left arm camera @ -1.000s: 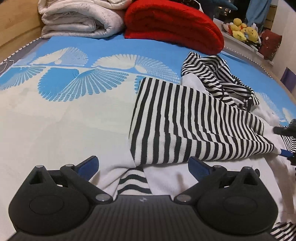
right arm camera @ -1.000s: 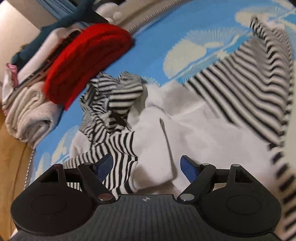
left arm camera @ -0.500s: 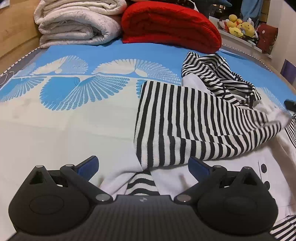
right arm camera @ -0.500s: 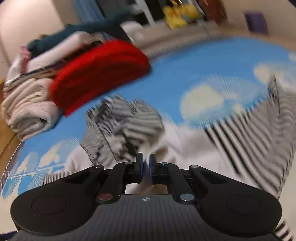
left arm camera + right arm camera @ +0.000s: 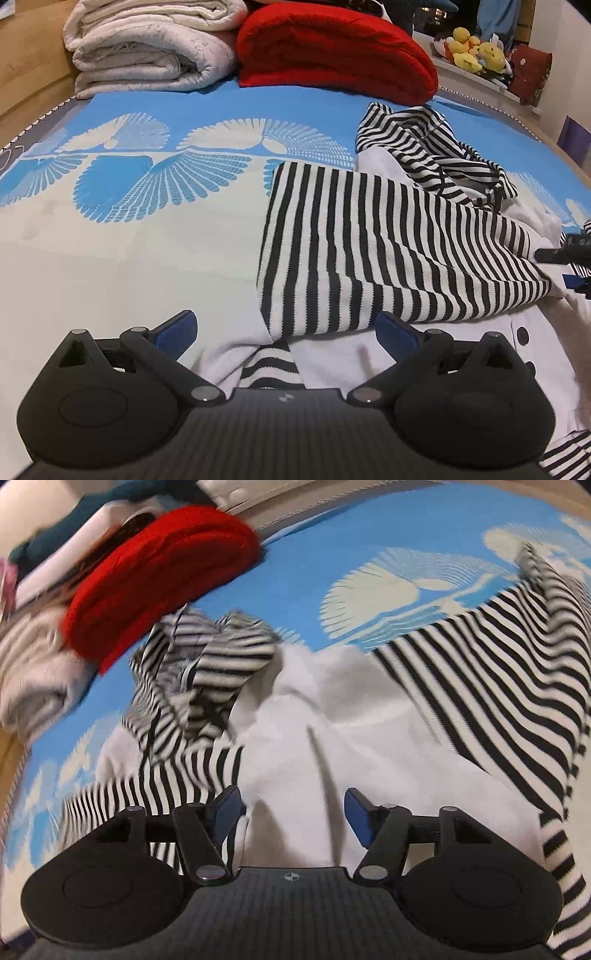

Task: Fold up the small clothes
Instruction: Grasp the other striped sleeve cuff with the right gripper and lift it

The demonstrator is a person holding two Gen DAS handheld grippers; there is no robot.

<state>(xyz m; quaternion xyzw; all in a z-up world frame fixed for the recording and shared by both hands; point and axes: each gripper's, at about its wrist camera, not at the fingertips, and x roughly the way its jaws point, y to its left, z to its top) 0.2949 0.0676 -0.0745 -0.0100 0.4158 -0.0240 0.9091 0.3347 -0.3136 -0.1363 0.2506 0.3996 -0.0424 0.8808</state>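
Small striped-and-white garment point(image 5: 388, 251) lies on the bed point(image 5: 129, 251), centre to right of the left wrist frame; not folded yet, hood end bunched at upper right.

Left gripper point(image 5: 286, 328): fingers wide apart, nothing held, hovering over the near hem, white cloth and a striped cuff below the gap.

Right gripper point(image 5: 291, 812): jaws have just been opening and now stand well apart; white panel point(image 5: 332, 738) lies under the gap, pads not pressing on it. Its tip shows at the right edge of the left view.

Step, as I read it: regrip and flatten before folding.
- Pinch the edge only, single layer if possible.
- Pull the striped flap point(image 5: 369, 240) taut and lay it square on the white body.
- Smooth the hood point(image 5: 207, 657) first or the fold will lump.

Orientation: long axis seems to run from the lower centre of the left frame to the upper right, hood end pointing toward the red blanket point(image 5: 332, 48). Crumpled, so that's approximate.
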